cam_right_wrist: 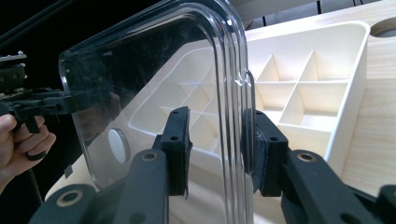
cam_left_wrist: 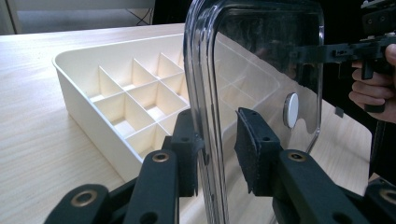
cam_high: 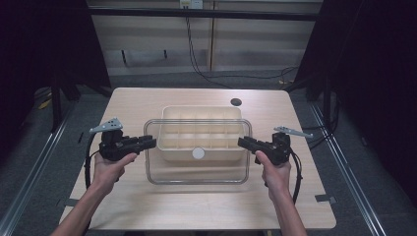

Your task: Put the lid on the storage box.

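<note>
My left gripper [cam_left_wrist: 219, 151] and right gripper [cam_right_wrist: 215, 151] each straddle an edge of the clear lid [cam_high: 196, 169], jaws spread, not pinching. The lid hangs over the cream divided tray [cam_high: 201, 114] on the table [cam_high: 147, 211].

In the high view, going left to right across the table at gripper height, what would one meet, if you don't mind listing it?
Left gripper → clear lid, held over the cream divided tray → right gripper.

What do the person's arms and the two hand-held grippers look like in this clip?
Bare forearms, no sleeves or gloves. The left hand-held gripper and right hand-held gripper are matte black, each with a grey three-cornered plate on top and a trailing black cable. Jaws have brass-coloured pivot rivets and dark textured pads.
</note>
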Demonstrator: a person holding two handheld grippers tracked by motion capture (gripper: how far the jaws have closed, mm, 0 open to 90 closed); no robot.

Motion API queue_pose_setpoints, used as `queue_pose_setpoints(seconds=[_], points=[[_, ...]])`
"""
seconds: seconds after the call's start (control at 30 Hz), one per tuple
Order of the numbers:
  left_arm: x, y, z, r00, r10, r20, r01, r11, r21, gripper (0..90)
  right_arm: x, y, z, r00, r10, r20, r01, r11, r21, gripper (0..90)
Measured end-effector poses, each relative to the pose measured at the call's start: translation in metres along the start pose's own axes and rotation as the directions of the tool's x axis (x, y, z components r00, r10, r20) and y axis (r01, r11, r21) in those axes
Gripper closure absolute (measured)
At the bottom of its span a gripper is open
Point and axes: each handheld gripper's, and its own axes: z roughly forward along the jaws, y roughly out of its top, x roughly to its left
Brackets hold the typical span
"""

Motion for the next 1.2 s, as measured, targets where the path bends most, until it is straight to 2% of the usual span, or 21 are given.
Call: queue_pose_setpoints(seconds=[0.27,0.5,0.63,0.73,0.93,1.2], points=[[0.002,0.011,0.005,0.9999,0.005,-0.017,-0.005,1.0000,0.001,69.4,-0.003,0.012,0.002,1.0000,0.003,0.004,-0.003,1.000,-0.002,64.1],[0.003,0.026,0.007,0.9995,0.021,-0.024,-0.021,0.9995,-0.023,69.4,-0.004,0.025,0.003,0.9999,-0.003,0.012,0.003,1.000,-0.018,63.8],[0.004,0.032,0.010,0.9987,0.030,-0.042,-0.030,0.9995,-0.009,68.9,-0.005,0.030,0.004,0.9999,-0.002,0.012,0.002,1.000,-0.025,63.6],[0.005,0.033,0.010,0.9988,0.030,-0.039,-0.031,0.9995,-0.011,69.0,-0.006,0.030,0.005,1.0000,0.006,0.008,-0.006,1.000,-0.023,63.7],[0.007,0.040,0.015,0.9994,0.013,-0.031,-0.014,0.9996,-0.025,68.9,-0.010,0.039,0.006,0.9997,0.023,0.013,-0.022,0.999,-0.034,63.7],[0.011,0.054,0.021,0.9988,0.004,-0.049,-0.007,0.9991,-0.042,68.8,-0.015,0.055,0.011,0.9994,0.027,0.021,-0.026,0.999,-0.047,63.3]])
